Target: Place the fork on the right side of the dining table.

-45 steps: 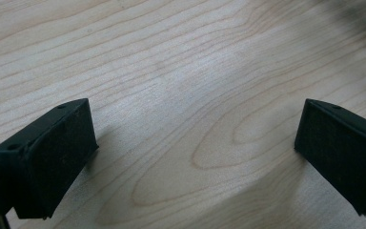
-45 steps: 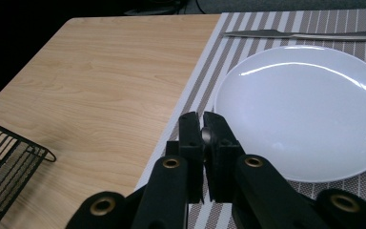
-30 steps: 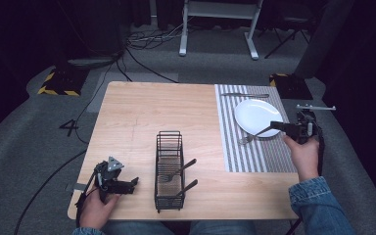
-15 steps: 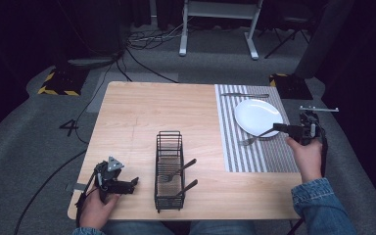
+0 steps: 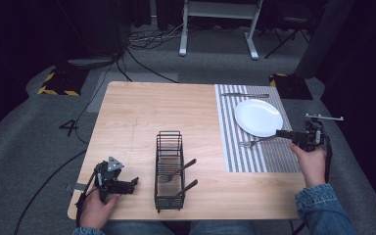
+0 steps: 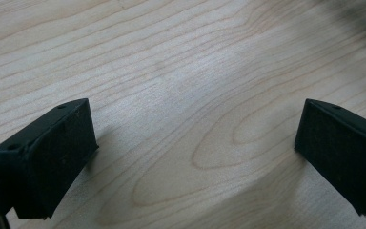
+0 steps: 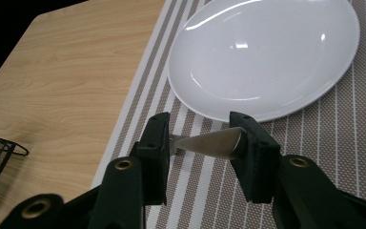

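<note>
A silver fork (image 5: 252, 142) lies on the striped placemat (image 5: 262, 159) just in front of the white plate (image 5: 258, 117). My right gripper (image 5: 285, 134) is at the mat's right edge, shut on the fork's handle (image 7: 213, 142), which spans the gap between its jaws close to the plate's rim (image 7: 228, 113). My left gripper (image 5: 129, 185) rests at the table's front left corner. It is open, with its jaws wide apart over bare wood (image 6: 190, 124) and nothing between them.
A black wire caddy (image 5: 169, 169) stands at the front middle of the table, with two utensils (image 5: 178, 171) leaning out to its right. A knife (image 5: 245, 94) lies on the placemat behind the plate. The wooden table (image 5: 142, 112) ends close behind both hands.
My right hand has drifted slightly toward the near edge, keeping hold of the fork's handle. The left gripper has stayed where it was.
</note>
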A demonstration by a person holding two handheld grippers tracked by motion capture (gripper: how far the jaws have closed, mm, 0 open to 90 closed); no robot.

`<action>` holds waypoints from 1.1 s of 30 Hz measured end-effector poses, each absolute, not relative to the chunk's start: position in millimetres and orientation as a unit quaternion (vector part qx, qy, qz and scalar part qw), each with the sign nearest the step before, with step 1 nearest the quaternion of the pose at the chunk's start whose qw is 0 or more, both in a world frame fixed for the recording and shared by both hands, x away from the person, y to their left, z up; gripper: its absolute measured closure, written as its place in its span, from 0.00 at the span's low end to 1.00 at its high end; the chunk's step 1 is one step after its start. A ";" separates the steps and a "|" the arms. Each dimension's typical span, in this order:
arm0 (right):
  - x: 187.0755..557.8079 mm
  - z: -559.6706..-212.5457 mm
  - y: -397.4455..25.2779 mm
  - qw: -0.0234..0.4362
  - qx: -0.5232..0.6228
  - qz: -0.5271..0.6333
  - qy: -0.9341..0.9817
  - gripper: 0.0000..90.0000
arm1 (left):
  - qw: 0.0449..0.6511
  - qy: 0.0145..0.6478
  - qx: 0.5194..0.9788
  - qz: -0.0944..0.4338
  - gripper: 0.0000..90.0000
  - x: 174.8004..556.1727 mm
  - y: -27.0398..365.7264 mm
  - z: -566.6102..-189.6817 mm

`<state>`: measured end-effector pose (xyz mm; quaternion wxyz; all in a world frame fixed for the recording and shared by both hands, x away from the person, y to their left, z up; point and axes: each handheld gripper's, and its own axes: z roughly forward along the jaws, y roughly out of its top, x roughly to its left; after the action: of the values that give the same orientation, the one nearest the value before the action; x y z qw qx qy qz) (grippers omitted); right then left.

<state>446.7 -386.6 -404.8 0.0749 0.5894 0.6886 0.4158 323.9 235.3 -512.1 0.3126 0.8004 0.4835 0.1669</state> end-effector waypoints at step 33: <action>431.4 -471.8 -418.0 0.053 0.640 0.368 0.672 0.62 | 0.312 0.482 0.802 0.167 0.00 324.0 235.5 -512.0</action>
<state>431.4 -418.0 -471.8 0.0531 0.6397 0.6724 0.3685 324.0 235.5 -512.0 0.3117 0.8017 0.4819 0.1672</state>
